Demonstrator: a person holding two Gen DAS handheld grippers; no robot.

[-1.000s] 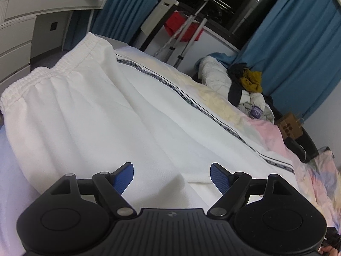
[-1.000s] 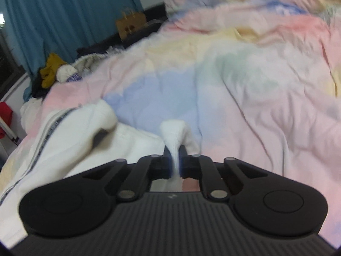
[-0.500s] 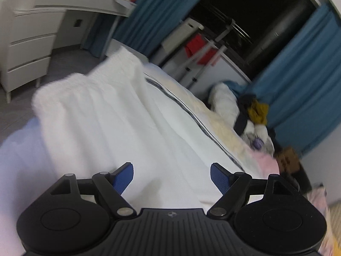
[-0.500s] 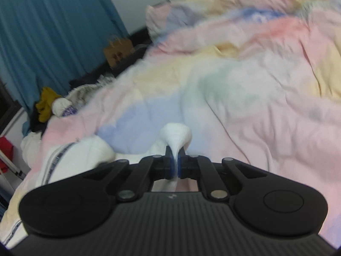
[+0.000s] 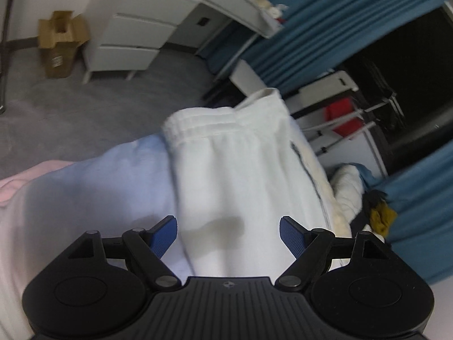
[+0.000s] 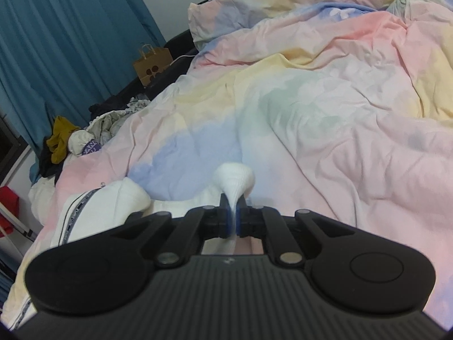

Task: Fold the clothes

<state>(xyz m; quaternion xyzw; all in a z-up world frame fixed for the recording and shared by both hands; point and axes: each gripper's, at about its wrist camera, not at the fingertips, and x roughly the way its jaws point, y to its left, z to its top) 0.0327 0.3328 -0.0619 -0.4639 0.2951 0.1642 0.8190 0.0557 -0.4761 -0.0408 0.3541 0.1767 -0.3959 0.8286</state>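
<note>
Left gripper [image 5: 228, 235] swung and rolled since earlier frame: floor and drawers now ahead, elastic waistband [image 5: 198, 126] dead ahead instead of off left. White trousers [image 5: 243, 187] run lengthwise straight out from it over bedspread [image 5: 85, 187]; left nearer waistband. Jaws spread, empty, above cloth. Right gripper [image 6: 233, 221] pinched on trouser cuff [image 6: 233, 181].

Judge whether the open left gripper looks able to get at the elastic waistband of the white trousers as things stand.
Probably yes. The left gripper is open and empty above the white trousers, and the waistband lies ahead on the bedding with nothing over it.
</note>
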